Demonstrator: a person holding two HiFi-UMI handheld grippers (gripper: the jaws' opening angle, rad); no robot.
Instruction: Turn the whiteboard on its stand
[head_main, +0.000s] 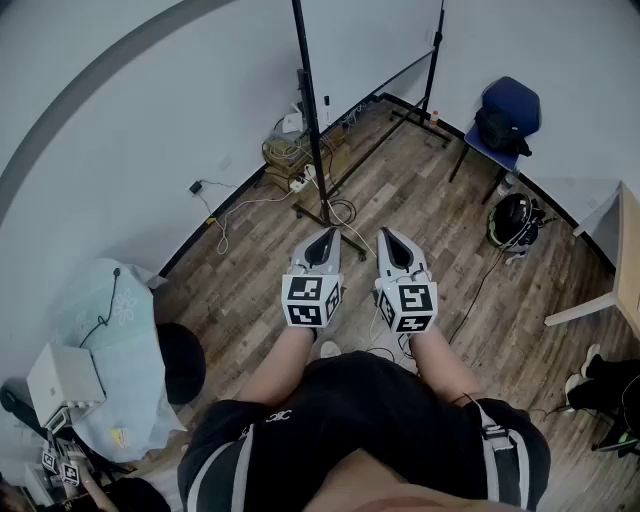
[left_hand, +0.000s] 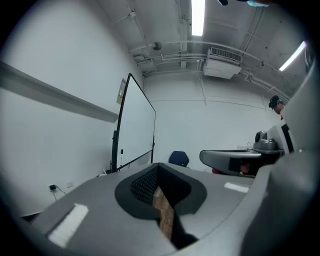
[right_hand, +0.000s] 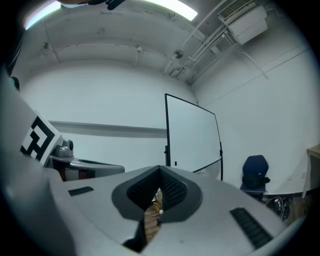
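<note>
The whiteboard (left_hand: 136, 125) stands on its black stand a few steps ahead, close to the white wall, and in the right gripper view the whiteboard (right_hand: 192, 137) shows almost edge-on. From the head view I see its near post (head_main: 308, 110), its far post (head_main: 436, 50) and the stand's feet on the wood floor. My left gripper (head_main: 325, 240) and right gripper (head_main: 388, 238) are held side by side at waist height, pointing at the board and well short of it. Both have their jaws together with nothing between them.
A blue chair (head_main: 508, 120) with a dark bag stands at the back right. A helmet (head_main: 513, 220) lies on the floor near it. Cables and a power strip (head_main: 295, 165) lie by the stand's base. A table edge (head_main: 625, 270) is at right, a covered object (head_main: 110, 340) at left.
</note>
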